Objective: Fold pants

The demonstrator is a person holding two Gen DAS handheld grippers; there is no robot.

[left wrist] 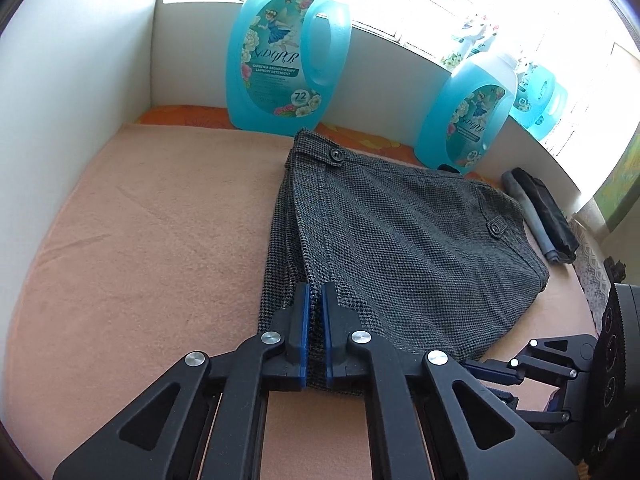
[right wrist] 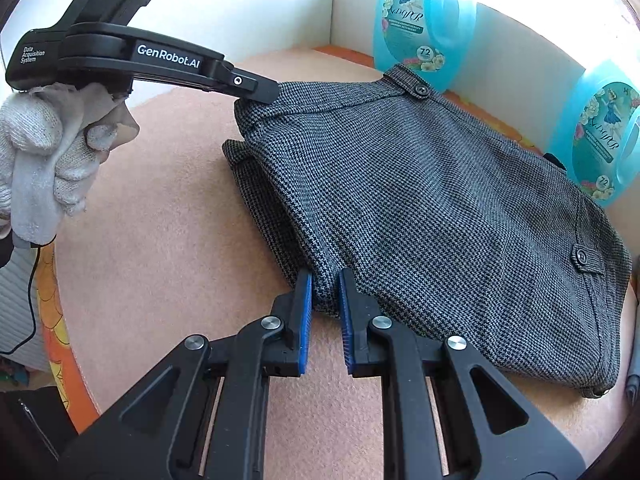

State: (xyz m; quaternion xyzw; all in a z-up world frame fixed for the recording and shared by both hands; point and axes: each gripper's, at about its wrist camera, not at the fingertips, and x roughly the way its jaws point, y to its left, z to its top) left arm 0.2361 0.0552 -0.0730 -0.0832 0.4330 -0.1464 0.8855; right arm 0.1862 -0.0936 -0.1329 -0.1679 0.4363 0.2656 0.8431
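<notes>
Grey houndstooth pants (left wrist: 400,240) lie folded in a compact stack on a pink towel (left wrist: 140,240), waistband with a black button toward the back. My left gripper (left wrist: 316,292) is shut on the near left edge of the pants. In the right wrist view the pants (right wrist: 420,200) fill the middle, and the left gripper (right wrist: 260,94) touches their far left corner. My right gripper (right wrist: 325,280) has its blue pads narrowly apart around the pants' near edge, pinching the fabric. It shows at the lower right of the left wrist view (left wrist: 500,376).
Three blue detergent bottles (left wrist: 280,56) (left wrist: 468,120) (left wrist: 540,100) stand along the white back wall. A rolled dark garment (left wrist: 540,216) lies to the right of the pants. A white wall (left wrist: 60,120) bounds the left side. A gloved hand (right wrist: 48,148) holds the left gripper.
</notes>
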